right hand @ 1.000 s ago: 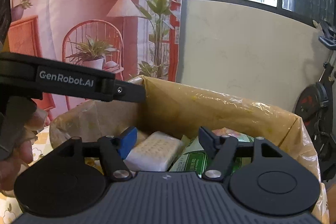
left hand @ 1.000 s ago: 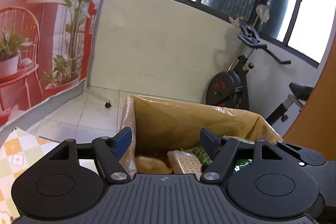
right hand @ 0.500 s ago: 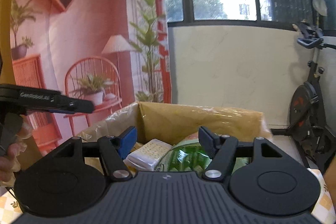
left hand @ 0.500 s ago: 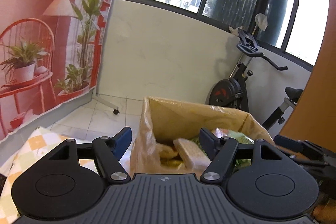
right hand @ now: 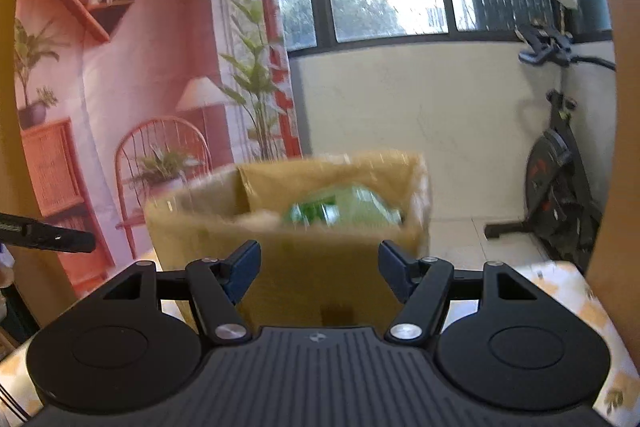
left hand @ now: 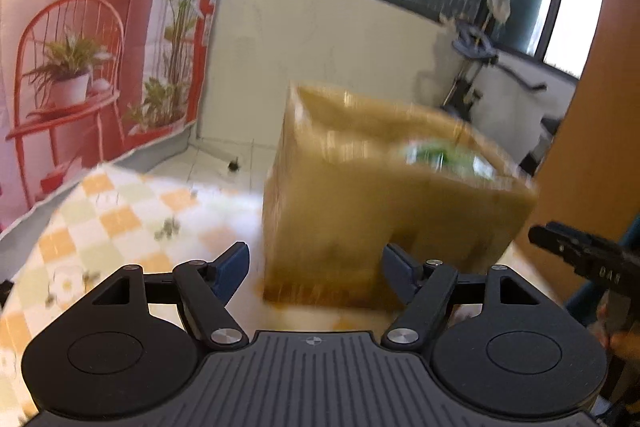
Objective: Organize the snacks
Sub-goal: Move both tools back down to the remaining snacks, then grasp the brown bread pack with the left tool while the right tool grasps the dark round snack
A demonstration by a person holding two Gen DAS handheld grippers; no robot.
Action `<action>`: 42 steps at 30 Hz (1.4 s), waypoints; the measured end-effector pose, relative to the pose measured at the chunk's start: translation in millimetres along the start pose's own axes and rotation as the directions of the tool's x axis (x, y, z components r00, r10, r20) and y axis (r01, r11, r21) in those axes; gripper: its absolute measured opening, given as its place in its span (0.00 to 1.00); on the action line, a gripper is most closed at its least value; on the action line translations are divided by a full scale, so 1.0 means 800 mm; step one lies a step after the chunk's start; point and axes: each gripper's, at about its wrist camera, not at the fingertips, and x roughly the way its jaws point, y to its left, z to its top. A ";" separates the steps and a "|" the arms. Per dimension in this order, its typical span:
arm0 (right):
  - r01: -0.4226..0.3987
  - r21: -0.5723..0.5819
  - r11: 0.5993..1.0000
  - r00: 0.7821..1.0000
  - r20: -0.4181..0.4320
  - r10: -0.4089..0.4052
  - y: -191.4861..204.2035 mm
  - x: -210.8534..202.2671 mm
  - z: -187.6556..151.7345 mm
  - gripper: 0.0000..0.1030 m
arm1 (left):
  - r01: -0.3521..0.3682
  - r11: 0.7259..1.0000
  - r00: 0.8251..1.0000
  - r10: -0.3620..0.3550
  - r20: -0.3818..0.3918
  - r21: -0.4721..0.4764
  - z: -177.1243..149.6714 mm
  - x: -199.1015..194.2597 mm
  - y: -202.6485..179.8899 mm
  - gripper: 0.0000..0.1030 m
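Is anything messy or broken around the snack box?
Nothing looks spilled or broken. The cardboard box stands upright on the checked tablecloth, and a green snack packet pokes up above its rim. The picture is blurry, so small details are hard to tell.

motion blur smears the box (left hand: 384, 195) and its green packet (right hand: 344, 211).

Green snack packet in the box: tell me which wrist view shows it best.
The right wrist view. The green snack packet sits there large above the cardboard box front wall, though blurred. The left wrist view shows the packet only as a smaller green smear at the box's far corner, blurred more.
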 end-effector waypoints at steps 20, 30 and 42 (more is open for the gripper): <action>0.047 0.030 0.998 0.970 -0.240 -0.038 0.008 0.026 -0.172 0.66 | 0.009 0.990 0.961 0.031 -0.276 0.143 -0.142 0.029 -0.031 0.77; 0.069 0.068 0.995 0.970 -0.237 -0.051 -0.006 0.025 -0.180 0.66 | 0.000 0.991 0.945 0.043 -0.324 0.132 -0.153 0.043 -0.032 0.82; 0.077 0.077 0.994 0.965 -0.257 -0.055 -0.010 0.031 -0.185 0.66 | 0.008 0.991 0.941 0.039 -0.337 0.135 -0.159 0.055 -0.033 0.75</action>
